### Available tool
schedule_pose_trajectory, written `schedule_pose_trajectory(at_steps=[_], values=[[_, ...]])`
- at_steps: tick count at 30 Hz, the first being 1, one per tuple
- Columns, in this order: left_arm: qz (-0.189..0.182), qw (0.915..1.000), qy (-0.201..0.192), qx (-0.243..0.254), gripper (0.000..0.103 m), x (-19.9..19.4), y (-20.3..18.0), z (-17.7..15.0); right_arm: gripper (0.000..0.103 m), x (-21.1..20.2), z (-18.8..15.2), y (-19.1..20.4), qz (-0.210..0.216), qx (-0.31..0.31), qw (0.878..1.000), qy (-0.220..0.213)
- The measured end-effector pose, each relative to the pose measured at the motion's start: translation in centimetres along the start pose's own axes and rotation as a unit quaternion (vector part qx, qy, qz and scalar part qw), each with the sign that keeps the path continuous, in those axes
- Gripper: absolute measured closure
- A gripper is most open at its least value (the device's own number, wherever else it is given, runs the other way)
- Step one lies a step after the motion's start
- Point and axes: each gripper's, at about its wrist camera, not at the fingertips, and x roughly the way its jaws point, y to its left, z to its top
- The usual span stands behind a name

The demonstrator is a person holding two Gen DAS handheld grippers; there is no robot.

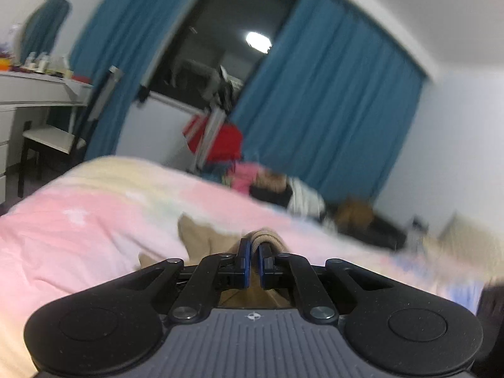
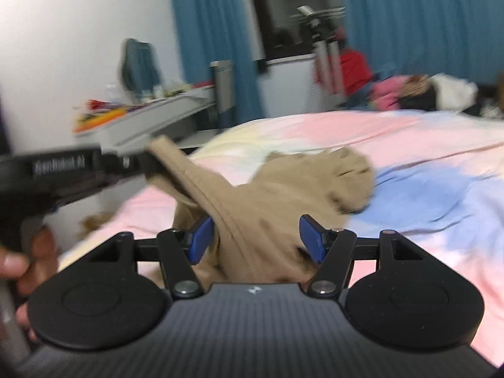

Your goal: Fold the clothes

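Note:
A tan garment [image 2: 283, 186] lies crumpled on the pink, blue and yellow bed sheet [image 2: 425, 145]. My left gripper [image 1: 252, 253] is shut on a folded edge of the tan garment [image 1: 267, 237]. In the right wrist view the left gripper [image 2: 148, 163] comes in from the left and lifts a corner of the cloth, with a hand [image 2: 28, 261] on its handle. My right gripper [image 2: 256, 236] stands open just above the garment. The cloth lies between its blue fingers [image 2: 201, 239] without being pinched.
A heap of other clothes [image 2: 409, 94] lies at the far side of the bed. A white desk [image 2: 151, 113] with small items and a chair [image 1: 53, 138] stand to the left. Blue curtains [image 1: 330, 100] and a dark window are behind.

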Motion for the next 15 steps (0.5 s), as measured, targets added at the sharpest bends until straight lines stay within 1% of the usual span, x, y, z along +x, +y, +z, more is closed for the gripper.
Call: schedule_pose_trajectory(at_steps=[2, 5, 6, 9, 11, 12, 13, 14, 15], values=[[-0.003, 0.9991, -0.029, -0.03, 0.098, -1.4, 0.6, 0.9, 0.04, -0.1, 0.0, -0.1, 0.022, 0.003, 1.0, 0.004], [-0.006, 0.9969, -0.048, -0.063, 0.098, -2.7, 1.4, 2.1, 0.04, 0.6, -0.6, 1.0, 0.043, -0.02, 0.999, 0.02], [-0.002, 0.9969, -0.048, -0.062, 0.098, -2.9, 1.5, 2.3, 0.04, 1.1, -1.0, 1.4, 0.043, -0.032, 0.998, 0.029], [0.005, 0.9971, -0.044, -0.061, 0.098, -2.9, 1.7, 2.5, 0.047, 2.4, -2.3, 2.8, 0.018, -0.064, 0.997, 0.039], [0.009, 0.9976, -0.038, -0.058, 0.098, -2.6, 1.7, 2.5, 0.06, 3.2, -2.6, 3.4, -0.009, -0.092, 0.995, 0.031], [0.012, 0.9978, -0.035, -0.055, 0.098, -2.4, 1.7, 2.3, 0.063, 3.5, -2.6, 3.6, -0.022, -0.102, 0.994, 0.025], [0.017, 0.998, -0.034, -0.051, 0.098, -2.4, 1.8, 2.1, 0.072, 3.7, -2.5, 3.4, -0.026, -0.1, 0.995, 0.017], [0.022, 0.9981, -0.032, -0.048, 0.098, -2.4, 1.9, 1.9, 0.077, 3.7, -2.3, 3.3, -0.029, -0.095, 0.995, 0.01], [0.03, 0.998, -0.028, -0.048, 0.098, -2.1, 2.2, 1.8, 0.078, 3.5, -2.0, 2.9, -0.028, -0.08, 0.996, 0.006]])
